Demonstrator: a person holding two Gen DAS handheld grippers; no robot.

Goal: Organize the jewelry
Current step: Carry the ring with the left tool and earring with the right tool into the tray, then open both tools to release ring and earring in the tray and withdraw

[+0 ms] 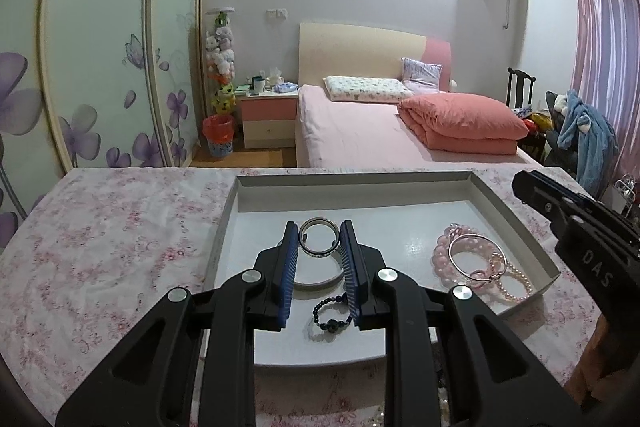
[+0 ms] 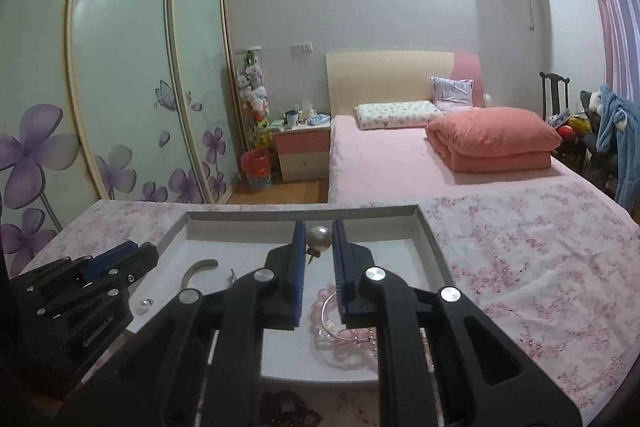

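Note:
A shallow white tray [image 1: 516, 215] sits on a pink floral cloth. My left gripper [image 1: 319, 239] is shut on a silver ring-shaped bangle [image 1: 318, 243] and holds it over the tray. Below it lie a white bangle [image 1: 316, 283] and a dark bead bracelet [image 1: 330, 321]. At the tray's right lie pink bead bracelets [image 1: 444, 259], a thin metal bangle [image 1: 476, 259] and a pearl strand [image 1: 520, 287]. My right gripper [image 2: 319, 233] is shut on a pearl earring [image 2: 319, 238] above the tray [image 2: 424, 223]. The pink bracelets [image 2: 324, 303] lie beneath it.
In the right wrist view a curved grey piece [image 2: 196, 269], a small metal piece [image 2: 232, 277] and a small pearl stud [image 2: 145, 305] lie in the tray. Dark beads [image 2: 288, 407] lie on the cloth in front. A bed [image 1: 360, 131] stands beyond the table.

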